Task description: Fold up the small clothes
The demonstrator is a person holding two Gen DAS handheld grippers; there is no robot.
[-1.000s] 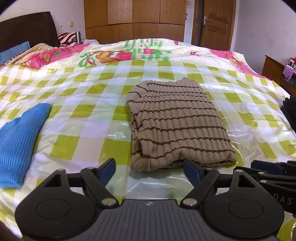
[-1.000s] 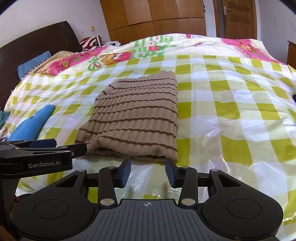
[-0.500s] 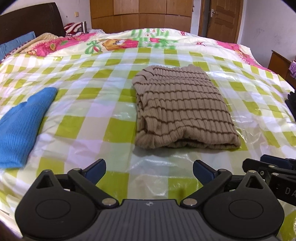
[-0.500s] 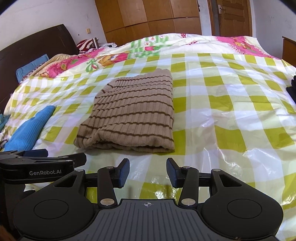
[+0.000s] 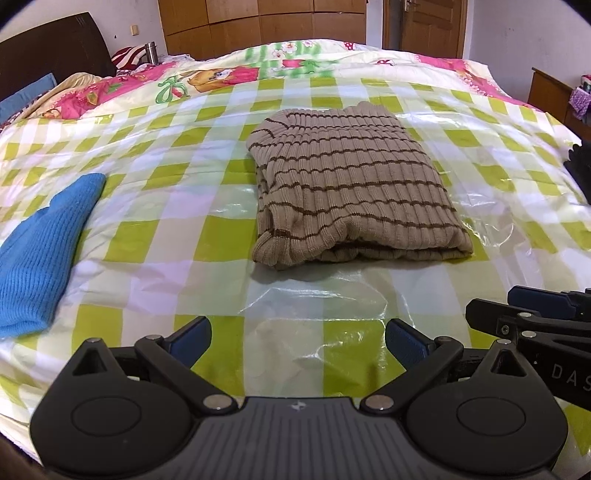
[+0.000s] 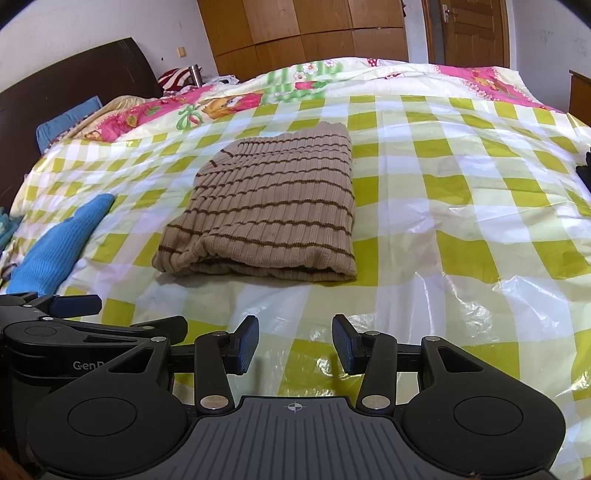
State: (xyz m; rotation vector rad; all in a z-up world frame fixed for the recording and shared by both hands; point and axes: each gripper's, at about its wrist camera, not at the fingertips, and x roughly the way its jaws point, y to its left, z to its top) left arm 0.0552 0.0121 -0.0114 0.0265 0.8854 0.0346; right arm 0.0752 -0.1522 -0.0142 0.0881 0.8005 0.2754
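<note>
1. A bed fills both views, covered by a green-and-white checked plastic sheet (image 5: pixel 221 236), with a pink cartoon-print quilt (image 5: pixel 207 77) bunched beyond it, a dark headboard (image 6: pixel 74 74) to the left and wooden wardrobes (image 6: pixel 303 29) against the far wall.
2. The left gripper (image 5: pixel 297 341) hangs over the sheet's near edge with its jaws spread wide and nothing between them.
3. The right gripper (image 6: pixel 294 345) sits just beside it, on its right, jaws partly apart and empty, only bare plastic showing in the gap.
4. A tan brown-striped sweater (image 5: pixel 351 184) lies folded into a neat rectangle on the sheet, ahead of both grippers and clear of their fingertips, slightly right of the left gripper's line and slightly left of the right one's.
5. A blue knitted garment (image 5: pixel 40 254) lies flat, far to the left of both grippers, well apart from the sweater.
</note>
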